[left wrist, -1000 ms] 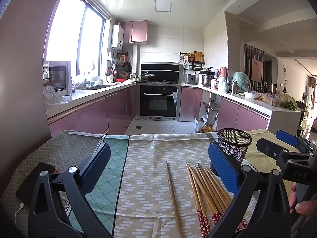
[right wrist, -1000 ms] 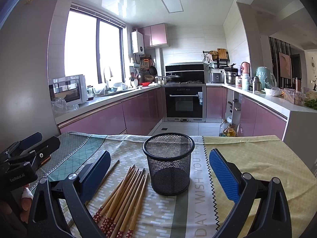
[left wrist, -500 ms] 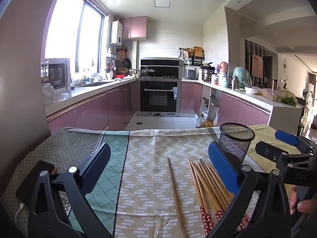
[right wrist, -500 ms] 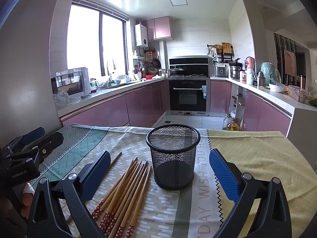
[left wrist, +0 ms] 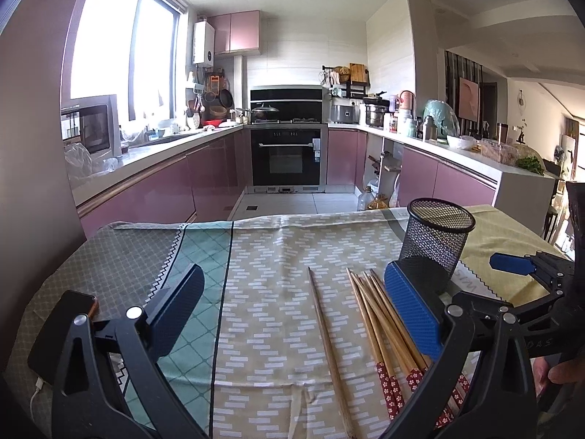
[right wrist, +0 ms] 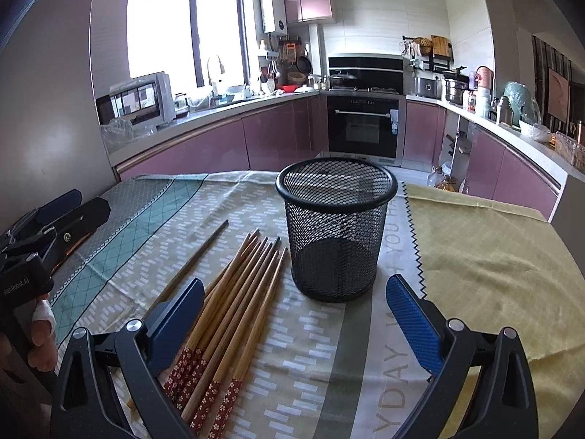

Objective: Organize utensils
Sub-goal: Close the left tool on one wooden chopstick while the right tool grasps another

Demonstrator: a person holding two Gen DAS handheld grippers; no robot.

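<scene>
A bundle of wooden chopsticks with red flowered ends lies on the tablecloth, with one single chopstick apart to its left. A black mesh cup stands upright and empty behind the bundle. In the right wrist view the cup is straight ahead and the bundle lies at lower left. My left gripper is open and empty above the single chopstick. My right gripper is open and empty, just short of the cup.
A dark phone with a white cable lies at the table's near left. The patterned tablecloth covers the table. Beyond the far edge are the kitchen floor, pink cabinets and an oven.
Both grippers have tilted downward and moved a little forward, so the cup and chopsticks look larger and closer. Nothing on the table has moved.
</scene>
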